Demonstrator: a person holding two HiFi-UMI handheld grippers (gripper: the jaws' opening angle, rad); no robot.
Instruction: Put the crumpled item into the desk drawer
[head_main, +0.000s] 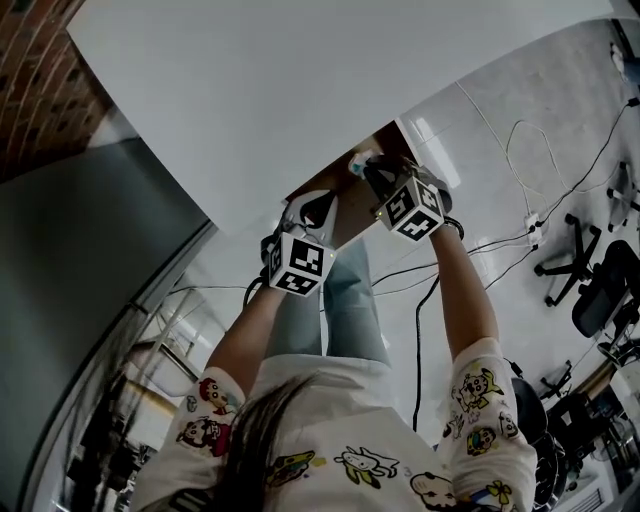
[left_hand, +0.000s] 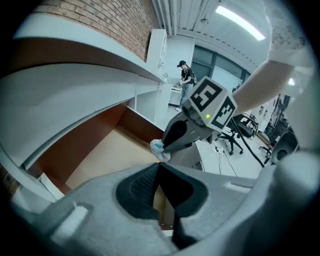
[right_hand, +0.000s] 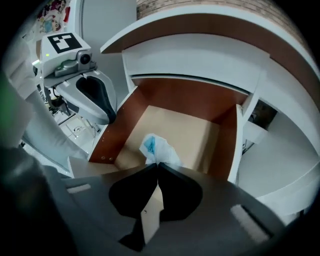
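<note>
White-blue wad (right_hand: 157, 149) clamped at tips of right gripper (right_hand: 157, 167) fingers; open drawer (right_hand: 185, 95) beneath them. Left gripper (left_hand: 159, 167) fingers together, empty, beside drawer.

Head view: high overhead, aimed steeply down onto white worktop (head_main: 300, 90) and open drawer (head_main: 335, 175), fairly far off. Left gripper view: close behind left tongs (left_hand: 159, 167), facing sideways across drawer toward right tongs (left_hand: 164, 147). Right gripper view: close, looking down into drawer. Shared by both gripper views: drawer floor, crumpled item (right_hand: 157, 149).
</note>
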